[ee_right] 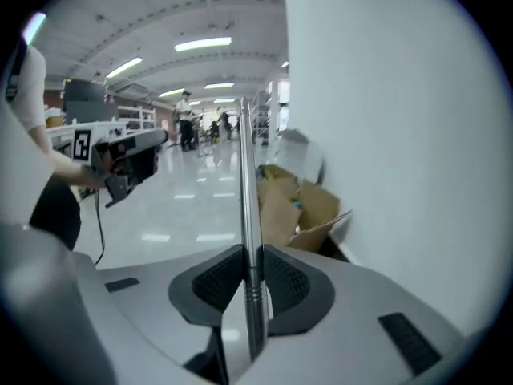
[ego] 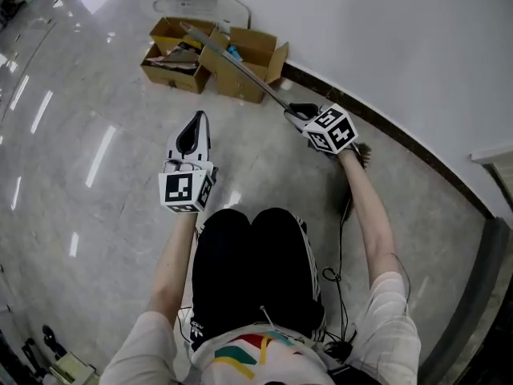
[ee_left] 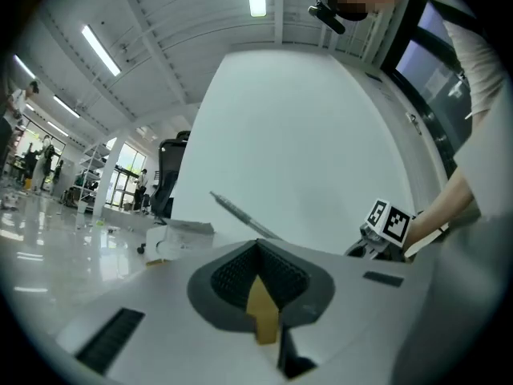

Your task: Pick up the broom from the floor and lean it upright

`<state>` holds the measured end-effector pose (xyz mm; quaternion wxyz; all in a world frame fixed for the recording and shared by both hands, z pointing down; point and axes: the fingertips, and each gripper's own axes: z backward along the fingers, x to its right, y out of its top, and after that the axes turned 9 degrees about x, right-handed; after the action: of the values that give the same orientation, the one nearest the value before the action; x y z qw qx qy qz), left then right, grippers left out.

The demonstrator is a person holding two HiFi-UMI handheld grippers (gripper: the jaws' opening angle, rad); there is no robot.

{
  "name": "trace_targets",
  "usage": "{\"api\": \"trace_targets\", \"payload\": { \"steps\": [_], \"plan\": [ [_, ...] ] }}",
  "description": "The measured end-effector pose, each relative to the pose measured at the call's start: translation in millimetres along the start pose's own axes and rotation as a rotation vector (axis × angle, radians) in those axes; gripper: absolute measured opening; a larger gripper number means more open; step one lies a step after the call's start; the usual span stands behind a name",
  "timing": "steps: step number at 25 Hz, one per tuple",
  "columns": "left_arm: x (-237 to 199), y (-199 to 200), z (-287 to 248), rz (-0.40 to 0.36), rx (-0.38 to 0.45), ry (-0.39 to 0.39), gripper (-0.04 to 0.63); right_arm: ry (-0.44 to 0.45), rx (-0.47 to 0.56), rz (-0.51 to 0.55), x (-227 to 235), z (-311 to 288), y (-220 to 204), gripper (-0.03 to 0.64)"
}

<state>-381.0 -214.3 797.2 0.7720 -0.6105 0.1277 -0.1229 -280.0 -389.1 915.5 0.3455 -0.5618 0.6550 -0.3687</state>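
Broom (ego: 240, 69): handle clamped between the 2 jaws of the right gripper (ego: 298, 114) near the bristle end, slanting over the boxes (ego: 256, 50) beside the wall (ego: 385, 46), apparently for leaning there. Left gripper (ego: 192, 135): jaws together, empty, standing clear.

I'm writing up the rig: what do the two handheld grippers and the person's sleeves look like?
The left gripper and right gripper are white shells with dark ribbed pads, each carrying a black-and-white marker cube. The sleeves are short and white. A thin black cable hangs from the left one.
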Motion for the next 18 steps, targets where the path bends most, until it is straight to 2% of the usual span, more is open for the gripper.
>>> {"api": "trace_targets", "payload": {
  "steps": [2,5,8,11,14,18],
  "plan": [
    [19.0,31.3,-24.2,-0.013,0.058,-0.062,0.044,-0.157,0.125,-0.068,38.0,42.6,35.3,0.09],
    [47.9,65.7,-37.2,-0.027,0.101,-0.117,0.044,-0.408,0.271,-0.171,82.3,113.9,56.5,0.087],
    [67.9,82.7,-51.8,-0.018,0.116,-0.15,0.044,-0.657,0.365,-0.259,121.3,183.2,53.2,0.086],
    [90.4,80.4,-57.5,-0.014,0.106,-0.186,0.044,-0.857,0.443,-0.327,142.5,245.6,34.5,0.086],
    [107.7,72.8,-58.2,-0.016,0.1,-0.212,0.044,-1.001,0.489,-0.367,155.2,287.6,14.6,0.086],
    [122.6,61.8,-61.5,-0.022,0.085,-0.235,0.044,-1.076,0.516,-0.392,167.3,308.0,1.1,0.086]
  ]
}}
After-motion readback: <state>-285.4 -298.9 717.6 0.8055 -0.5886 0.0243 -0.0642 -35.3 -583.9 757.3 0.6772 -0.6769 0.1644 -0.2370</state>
